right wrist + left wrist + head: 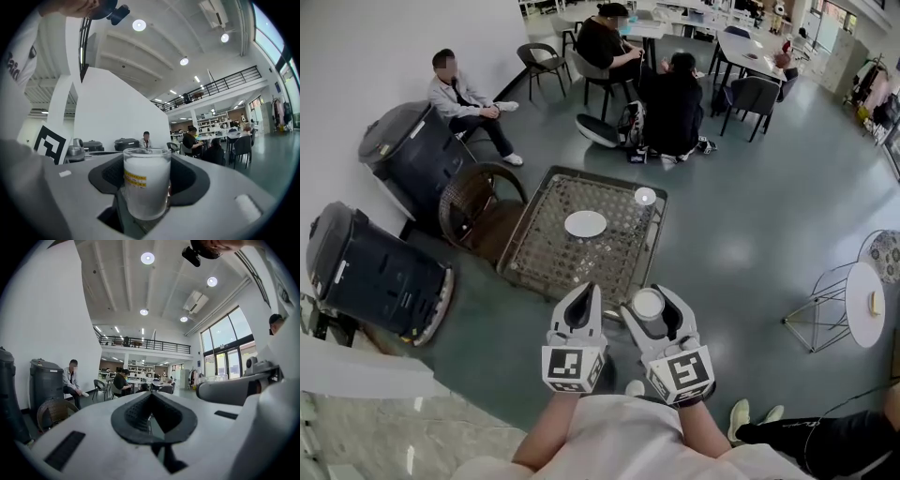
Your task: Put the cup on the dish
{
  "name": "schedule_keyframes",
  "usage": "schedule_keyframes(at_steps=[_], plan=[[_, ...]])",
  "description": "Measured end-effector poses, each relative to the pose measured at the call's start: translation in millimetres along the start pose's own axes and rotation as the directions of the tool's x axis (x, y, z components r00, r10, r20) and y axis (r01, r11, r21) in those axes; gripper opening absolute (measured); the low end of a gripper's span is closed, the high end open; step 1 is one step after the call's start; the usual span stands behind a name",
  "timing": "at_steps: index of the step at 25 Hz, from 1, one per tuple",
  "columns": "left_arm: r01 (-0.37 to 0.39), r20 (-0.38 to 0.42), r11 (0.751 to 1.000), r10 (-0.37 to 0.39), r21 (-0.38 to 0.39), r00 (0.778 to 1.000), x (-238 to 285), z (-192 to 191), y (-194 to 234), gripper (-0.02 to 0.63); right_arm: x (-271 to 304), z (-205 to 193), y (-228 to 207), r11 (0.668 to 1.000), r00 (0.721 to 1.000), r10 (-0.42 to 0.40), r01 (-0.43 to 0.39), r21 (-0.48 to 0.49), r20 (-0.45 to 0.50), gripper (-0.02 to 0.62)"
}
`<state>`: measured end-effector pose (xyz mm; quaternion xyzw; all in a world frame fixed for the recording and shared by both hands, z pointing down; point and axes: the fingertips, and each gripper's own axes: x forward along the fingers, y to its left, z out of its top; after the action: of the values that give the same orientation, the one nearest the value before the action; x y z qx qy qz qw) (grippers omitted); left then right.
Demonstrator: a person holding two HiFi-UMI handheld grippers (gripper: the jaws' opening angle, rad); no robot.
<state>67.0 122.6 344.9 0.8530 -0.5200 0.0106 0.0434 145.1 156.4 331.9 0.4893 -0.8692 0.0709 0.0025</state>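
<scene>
Cups number two: one white cup (146,185) stands upright, clamped between the fingers of the right gripper (648,302) by the near edge of the table (546,258). The second cup (645,196), if I read this small shape correctly, stands at the table's far corner. One white dish (586,224) lies near the table's middle, apart from both cups, and the left gripper (583,292) has its fingers together, empty.

dish (585,224) on table (546,246) — cup (648,304) nearer, right
</scene>
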Motion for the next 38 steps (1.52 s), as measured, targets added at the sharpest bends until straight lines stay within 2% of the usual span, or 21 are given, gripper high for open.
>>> schedule_keyframes(at_steps=[5, 8, 12, 15, 18, 22, 26, 31, 35, 38], plan=[[-0.010, 0.047, 0.999, 0.012, -0.041, 0.999, 49, 20, 56, 0.003, 64, 26, -7, 0.998, 1.000, 0.006, -0.005, -0.069, 0.007, 0.258], [-0.020, 0.081, 1.000, 0.019, 0.006, 0.997, 76, 31, 83, 0.003, 103, 43, -10, 0.995, 0.999, 0.006, -0.002, -0.097, 0.032, 0.258], [-0.034, 0.088, 0.999, 0.035, -0.016, 0.996, 106, 27, 127, 0.003, 151, 56, -23, 0.995, 0.992, -0.063, 0.071, -0.069, 0.113, 0.258], [-0.037, 0.067, 0.999, 0.037, 0.008, 0.997, 121, 15, 152, 0.003, 183, 53, -34, 0.993, 0.990, -0.089, 0.097, -0.074, 0.106, 0.258], [-0.055, 0.035, 0.998, 0.056, -0.031, 0.998, 130, -10, 179, 0.003, 213, 33, -38, 0.994, 0.995, -0.080, 0.084, -0.072, 0.060, 0.258], [-0.058, -0.020, 0.996, 0.057, -0.067, 0.998, 146, -40, 193, 0.003, 245, 1, -47, 0.997, 0.999, -0.049, 0.049, -0.062, -0.011, 0.258], [-0.128, -0.073, 0.991, 0.125, -0.042, 0.990, 172, -77, 204, 0.003, 271, -37, -65, 0.999, 0.998, 0.026, -0.029, -0.045, -0.061, 0.258], [-0.221, -0.178, 0.971, 0.202, -0.093, 0.963, 198, -133, 222, 0.003, 312, -96, -90, 0.993, 0.982, 0.109, -0.116, -0.037, -0.152, 0.258], [-0.239, -0.219, 0.971, 0.227, -0.028, 0.949, 218, -163, 230, 0.003, 339, -135, -113, 0.991, 0.973, 0.121, -0.130, -0.032, -0.197, 0.258], [-0.254, -0.242, 0.967, 0.242, -0.016, 0.940, 226, -185, 241, 0.003, 351, -168, -122, 0.991, 0.964, 0.119, -0.129, -0.027, -0.238, 0.258]])
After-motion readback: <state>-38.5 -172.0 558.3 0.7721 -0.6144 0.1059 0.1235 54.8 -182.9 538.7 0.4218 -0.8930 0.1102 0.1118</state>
